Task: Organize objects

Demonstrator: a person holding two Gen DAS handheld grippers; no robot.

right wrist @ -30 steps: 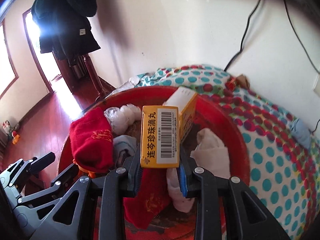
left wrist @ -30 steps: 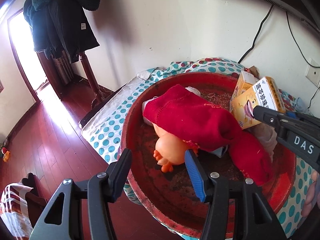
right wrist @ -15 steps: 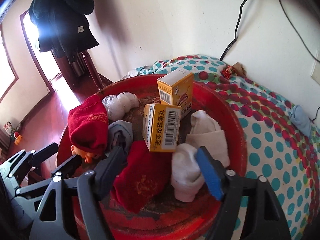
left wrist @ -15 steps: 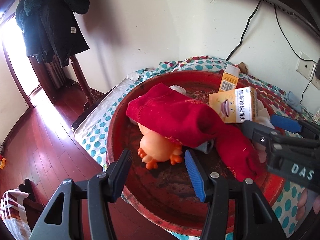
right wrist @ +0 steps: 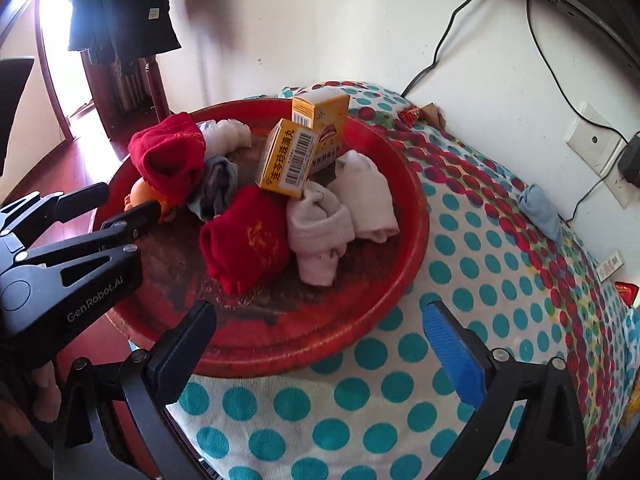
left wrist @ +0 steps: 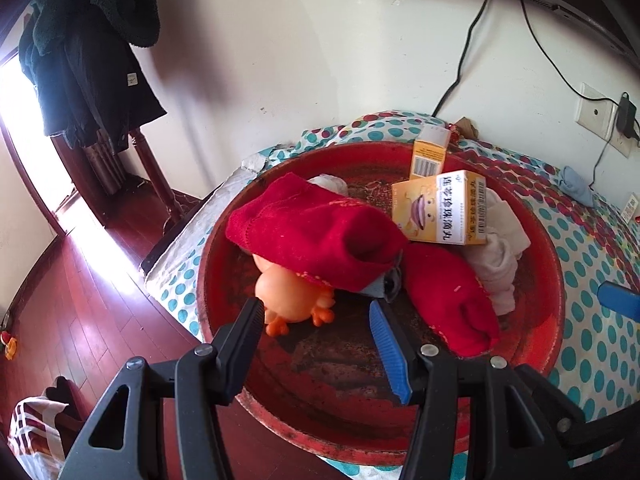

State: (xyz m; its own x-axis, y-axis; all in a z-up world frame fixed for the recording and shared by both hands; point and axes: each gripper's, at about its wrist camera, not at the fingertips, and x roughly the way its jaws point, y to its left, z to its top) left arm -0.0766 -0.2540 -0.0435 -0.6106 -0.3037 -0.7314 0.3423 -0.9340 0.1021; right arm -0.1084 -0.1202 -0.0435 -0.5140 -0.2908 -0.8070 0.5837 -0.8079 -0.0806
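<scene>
A round red basin (left wrist: pixel 536 332) (right wrist: pixel 404 184) on the dotted cloth holds two yellow medicine boxes (left wrist: pixel 440 208) (right wrist: pixel 290 160), the second (left wrist: pixel 430 152) (right wrist: pixel 320 118) behind, two red socks (left wrist: pixel 316 236) (right wrist: pixel 244 240), white socks (right wrist: pixel 340 208), a grey sock (right wrist: pixel 218 182) and an orange rubber duck (left wrist: pixel 292 296), partly under a red sock. My left gripper (left wrist: pixel 316 320) is open and empty just in front of the duck. My right gripper (right wrist: pixel 316 336) is open and empty over the basin's near rim.
The table wears a teal and red dotted cloth (right wrist: pixel 500 280) with a blue sock (right wrist: pixel 538 208) near the wall. Cables and a wall socket (right wrist: pixel 596 144) are at the right. A coat rack (left wrist: pixel 92 60) stands left over the wooden floor (left wrist: pixel 72 300).
My right gripper let go of the yellow box, which now lies in the basin, then opened and drew back to the rim. My left gripper stayed open near the duck.
</scene>
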